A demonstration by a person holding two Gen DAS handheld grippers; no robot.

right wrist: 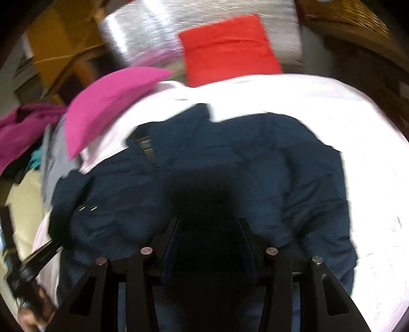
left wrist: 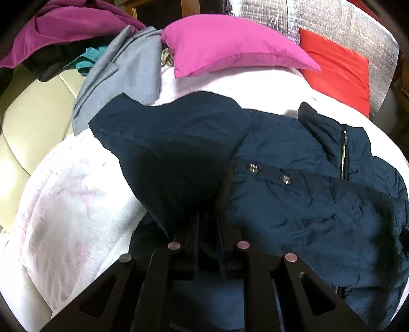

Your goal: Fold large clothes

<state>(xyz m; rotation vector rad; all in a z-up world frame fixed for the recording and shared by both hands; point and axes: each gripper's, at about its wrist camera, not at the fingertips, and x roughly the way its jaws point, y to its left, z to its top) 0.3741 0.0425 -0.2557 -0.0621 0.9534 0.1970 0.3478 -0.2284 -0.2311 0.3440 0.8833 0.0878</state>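
Observation:
A navy padded jacket (left wrist: 294,204) with snap buttons and a zip lies spread on a white blanket (left wrist: 76,199). My left gripper (left wrist: 208,222) is shut on a fold of the jacket's left side, and the cloth rises to its narrow jaws. In the blurred right wrist view the jacket (right wrist: 255,158) fills the middle. My right gripper (right wrist: 210,229) has its jaws partly apart, with a thick dark bunch of the jacket's near edge filling the gap. The left gripper (right wrist: 51,246) and the hand that holds it show at the lower left there.
A pink pillow (left wrist: 230,43) and a red pillow (left wrist: 337,69) lean on a silver foil panel (left wrist: 332,20) at the back. A grey garment (left wrist: 122,76) and a purple one (left wrist: 71,23) are heaped at the left, over a cream cushion (left wrist: 33,122).

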